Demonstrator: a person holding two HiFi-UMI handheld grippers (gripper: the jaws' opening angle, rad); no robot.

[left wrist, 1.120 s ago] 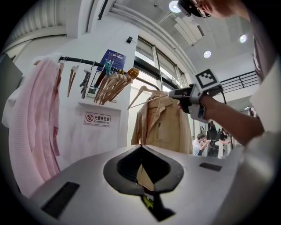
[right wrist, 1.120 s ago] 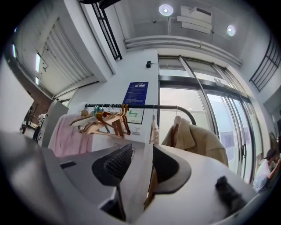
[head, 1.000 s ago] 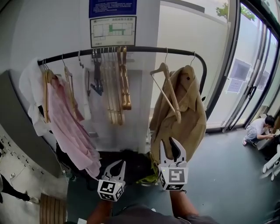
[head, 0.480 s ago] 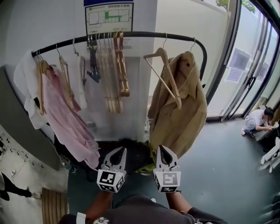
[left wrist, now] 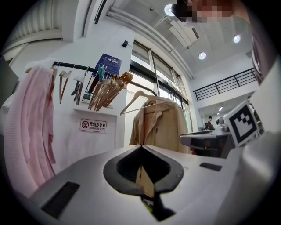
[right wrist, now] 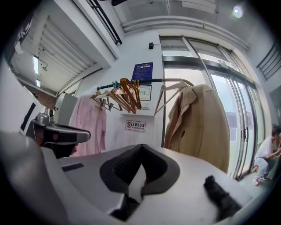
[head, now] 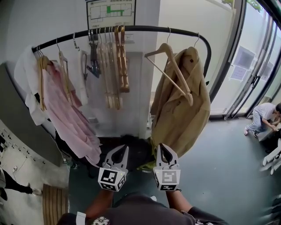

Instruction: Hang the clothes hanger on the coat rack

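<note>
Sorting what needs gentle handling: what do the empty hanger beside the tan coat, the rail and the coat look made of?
Empty hanger: apparently pale, smooth wood with a thin metal hook.
Rail: probably metal tube, black and slightly glossy, curving down at its end.
Tan coat: matte woven cloth, hanging in soft folds; the fibre cannot be told.

- A tan coat (head: 182, 110) hangs at the right, near the glass doors (head: 254, 74).
- A pink shirt (head: 66, 118) hangs at the left, a white garment (head: 27, 88) beside it.
- A floor-plan notice (head: 110, 9) is on the wall.
- A person (head: 263, 116) crouches by the doors.
- Dark clothes (head: 131, 151) lie heaped on the floor.
</note>
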